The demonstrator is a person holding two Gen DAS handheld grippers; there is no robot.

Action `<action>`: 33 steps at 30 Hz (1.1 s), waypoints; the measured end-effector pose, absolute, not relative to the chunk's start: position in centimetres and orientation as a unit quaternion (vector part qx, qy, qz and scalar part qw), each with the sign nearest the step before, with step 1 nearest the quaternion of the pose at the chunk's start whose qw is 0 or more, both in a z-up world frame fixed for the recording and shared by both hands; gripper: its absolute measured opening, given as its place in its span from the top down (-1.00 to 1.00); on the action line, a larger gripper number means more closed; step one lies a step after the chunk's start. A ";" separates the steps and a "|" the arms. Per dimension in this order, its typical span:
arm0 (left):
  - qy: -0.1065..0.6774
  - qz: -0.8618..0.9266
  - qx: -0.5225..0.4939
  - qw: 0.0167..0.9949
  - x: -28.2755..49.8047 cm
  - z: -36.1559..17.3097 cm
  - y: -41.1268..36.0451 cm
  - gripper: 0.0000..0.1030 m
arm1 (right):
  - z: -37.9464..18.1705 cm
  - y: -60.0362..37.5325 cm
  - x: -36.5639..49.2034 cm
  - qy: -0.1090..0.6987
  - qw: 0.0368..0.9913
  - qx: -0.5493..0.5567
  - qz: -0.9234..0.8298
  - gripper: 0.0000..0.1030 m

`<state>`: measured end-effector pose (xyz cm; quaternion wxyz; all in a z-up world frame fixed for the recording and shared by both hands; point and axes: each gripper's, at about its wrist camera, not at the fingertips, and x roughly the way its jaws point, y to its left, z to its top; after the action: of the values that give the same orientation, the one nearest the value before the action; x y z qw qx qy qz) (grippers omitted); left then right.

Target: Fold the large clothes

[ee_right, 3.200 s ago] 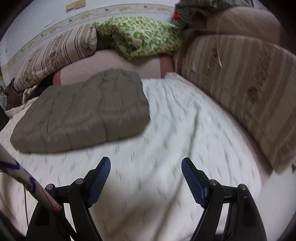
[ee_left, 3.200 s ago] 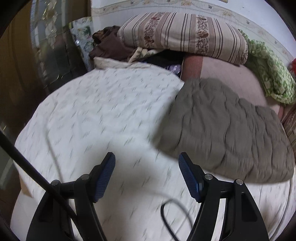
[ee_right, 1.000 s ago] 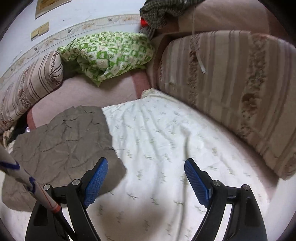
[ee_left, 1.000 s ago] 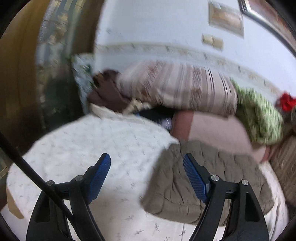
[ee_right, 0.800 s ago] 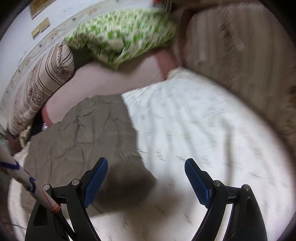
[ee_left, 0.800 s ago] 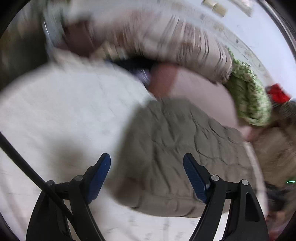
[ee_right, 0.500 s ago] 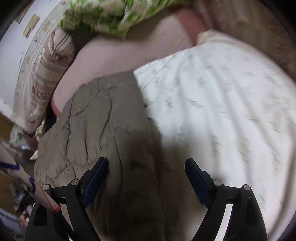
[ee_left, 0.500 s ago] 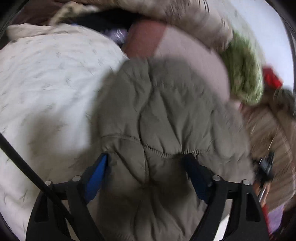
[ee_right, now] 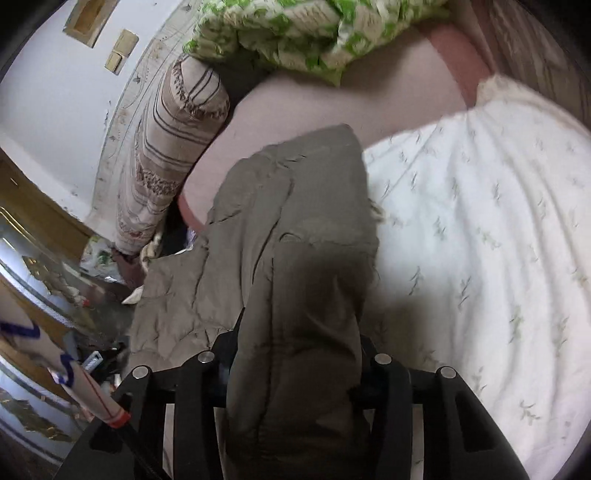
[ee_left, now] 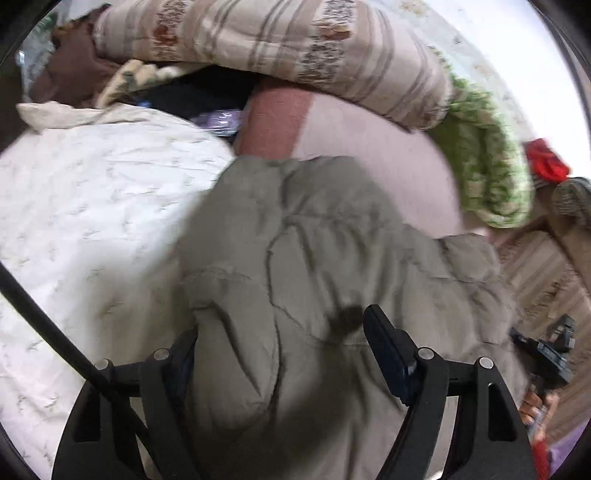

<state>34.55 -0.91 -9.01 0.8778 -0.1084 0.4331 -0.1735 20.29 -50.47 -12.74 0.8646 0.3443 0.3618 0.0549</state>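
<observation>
In both wrist views we see the grey quilted jacket (ee_left: 314,258) filling the lower centre over the white bedsheet (ee_left: 92,192), bunched between the spread-apart fingers of the left gripper (ee_left: 280,343), while the right gripper (ee_right: 295,354) is clamped on its folded edge.

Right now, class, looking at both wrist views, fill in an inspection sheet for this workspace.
Surface: white patterned bedsheet, wrinkled.
Job's things: grey quilted jacket bunched on the sheet.
Clutter: striped bedding roll, green patterned blanket, pink cushion.
Grippers: left claw open astride the jacket; right claw shut on grey quilted jacket.
Cables: black cable beside the left claw.
Surroundings: white wall.
</observation>
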 end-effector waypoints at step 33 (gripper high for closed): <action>0.389 -0.079 -0.033 0.917 29.2 -7.6 -1.5 -0.60 | -8.7 -42.2 16.3 0.345 0.915 0.123 -0.171 -0.28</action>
<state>29.19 -1.46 -7.60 0.9171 -0.0330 0.3894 -0.0789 16.32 -42.16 -8.74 0.9147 0.1227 0.3447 -0.1715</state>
